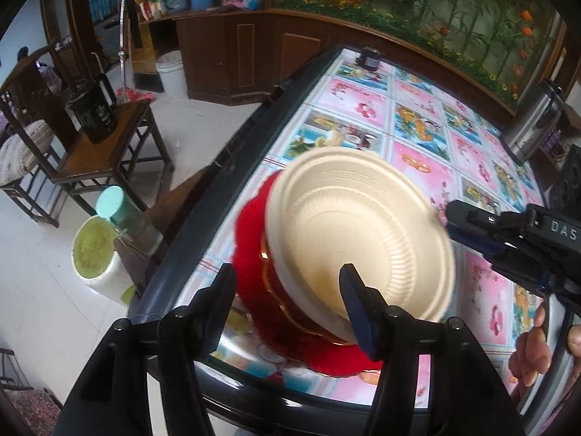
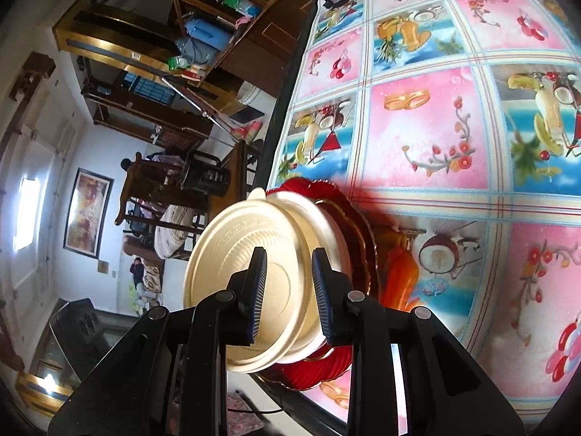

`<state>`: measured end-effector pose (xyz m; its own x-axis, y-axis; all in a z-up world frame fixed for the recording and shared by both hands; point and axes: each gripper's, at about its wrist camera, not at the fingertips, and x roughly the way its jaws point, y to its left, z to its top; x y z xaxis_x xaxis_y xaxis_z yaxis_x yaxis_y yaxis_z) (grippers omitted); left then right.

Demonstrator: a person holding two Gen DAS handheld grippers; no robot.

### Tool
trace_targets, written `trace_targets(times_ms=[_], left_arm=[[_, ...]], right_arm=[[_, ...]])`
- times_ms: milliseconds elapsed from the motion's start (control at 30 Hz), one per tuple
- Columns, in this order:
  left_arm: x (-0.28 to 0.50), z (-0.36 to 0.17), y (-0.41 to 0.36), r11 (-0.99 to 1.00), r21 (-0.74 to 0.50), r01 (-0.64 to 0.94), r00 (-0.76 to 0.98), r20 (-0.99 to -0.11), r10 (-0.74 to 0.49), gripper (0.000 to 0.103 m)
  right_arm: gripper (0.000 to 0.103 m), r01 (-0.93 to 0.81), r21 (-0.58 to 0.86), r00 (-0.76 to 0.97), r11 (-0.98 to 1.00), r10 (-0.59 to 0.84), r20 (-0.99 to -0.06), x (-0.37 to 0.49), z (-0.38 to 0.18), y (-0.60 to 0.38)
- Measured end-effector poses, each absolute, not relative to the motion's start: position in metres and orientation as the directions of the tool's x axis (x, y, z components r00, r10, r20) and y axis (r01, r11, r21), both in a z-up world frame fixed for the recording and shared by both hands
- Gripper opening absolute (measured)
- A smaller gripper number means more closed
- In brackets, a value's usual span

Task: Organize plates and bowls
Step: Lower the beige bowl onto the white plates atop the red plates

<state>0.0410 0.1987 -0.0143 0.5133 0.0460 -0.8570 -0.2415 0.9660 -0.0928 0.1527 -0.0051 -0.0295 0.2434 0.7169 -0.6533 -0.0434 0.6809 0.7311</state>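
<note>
A cream ribbed bowl point(image 1: 348, 225) point(image 2: 236, 239) lies tilted on top of a stack of red scalloped plates point(image 1: 250, 225) point(image 2: 359, 225) at the near-left corner of the table point(image 1: 417, 167) point(image 2: 417, 127). A second pale bowl shows beneath it. My left gripper point(image 1: 287, 269) stands open and wide; one finger is over the bowl's inside, the other is beside the red plates. My right gripper point(image 2: 289, 252) point(image 1: 452, 218) reaches the bowl's right rim. Its pads are a narrow gap apart over the bowl's inside and pinch nothing that I can see.
The table has a fruit-print cloth and a dark raised rim. A steel thermos point(image 1: 533, 123) stands at the far right, a small dark jar point(image 1: 368, 58) at the far edge. Left of the table are a stool with a black jug point(image 1: 94, 116), a pale bucket point(image 1: 94, 254) and a teal-lidded bottle point(image 1: 116, 207).
</note>
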Motion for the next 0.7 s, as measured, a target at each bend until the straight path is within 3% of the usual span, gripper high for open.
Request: trace_targets(times_ms=[700], left_arm=[[0.061, -0.043, 0.199, 0.96, -0.139, -0.241, 0.466, -0.885, -0.011, 0.061]], right_arm=[[0.026, -0.041, 0.729, 0.275, 0.683, 0.709, -0.649, 0.149, -0.026, -0.009]])
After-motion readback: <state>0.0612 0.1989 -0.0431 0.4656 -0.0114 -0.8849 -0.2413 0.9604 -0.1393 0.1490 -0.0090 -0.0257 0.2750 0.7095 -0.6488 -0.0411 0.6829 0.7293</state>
